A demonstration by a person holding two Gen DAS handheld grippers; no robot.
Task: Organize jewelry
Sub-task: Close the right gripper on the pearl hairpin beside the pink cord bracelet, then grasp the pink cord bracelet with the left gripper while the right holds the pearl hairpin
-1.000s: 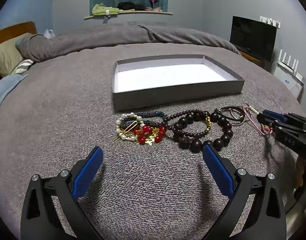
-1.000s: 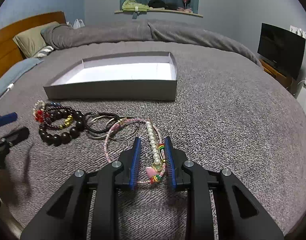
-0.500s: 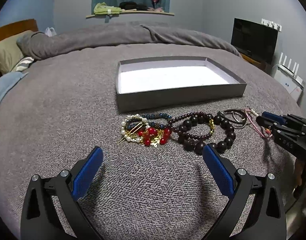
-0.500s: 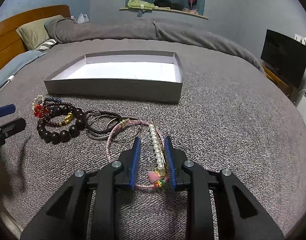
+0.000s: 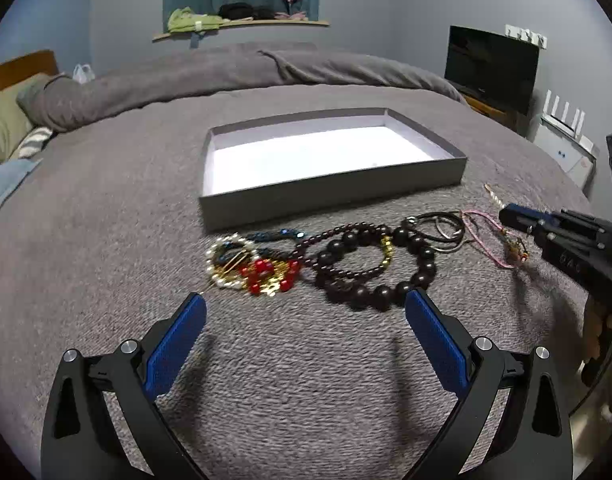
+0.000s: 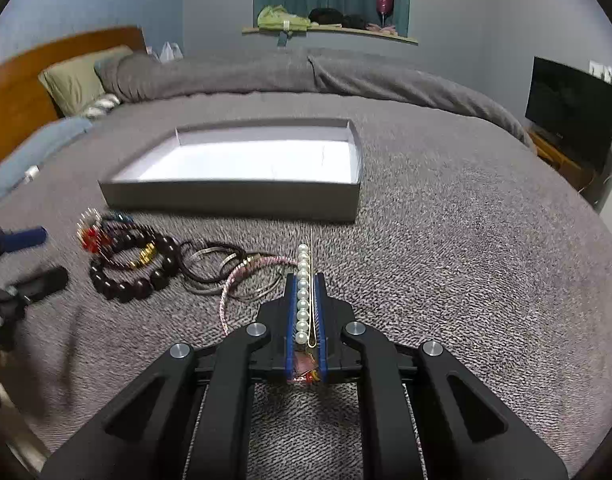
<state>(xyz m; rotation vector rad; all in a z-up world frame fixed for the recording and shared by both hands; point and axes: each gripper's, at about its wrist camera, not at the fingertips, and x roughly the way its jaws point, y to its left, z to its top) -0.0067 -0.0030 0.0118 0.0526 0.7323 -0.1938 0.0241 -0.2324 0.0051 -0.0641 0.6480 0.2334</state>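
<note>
My right gripper (image 6: 305, 280) is shut on a pearl hair clip (image 6: 302, 292) and a pink cord bracelet (image 6: 242, 272) hangs from it over the bed. It also shows at the right of the left wrist view (image 5: 509, 216). My left gripper (image 5: 306, 308) is open and empty, just short of the dark wooden bead bracelet (image 5: 369, 264). Left of that lie a red-and-gold piece (image 5: 266, 274) and a pearl ring (image 5: 226, 256). Black hair ties (image 5: 441, 226) lie to the right. The grey tray (image 5: 329, 192) with a white floor stands behind, nothing in it.
Everything lies on a grey bedspread (image 6: 445, 248). A rolled duvet (image 6: 266, 76) and pillows (image 6: 78, 80) are at the far side, a wooden headboard (image 6: 14, 92) at left. A TV (image 6: 569, 120) stands at the right.
My right gripper has closed from half open onto the pearl clip and lifted it, dragging the pink cord. My left gripper stays open and has shifted slightly.
</note>
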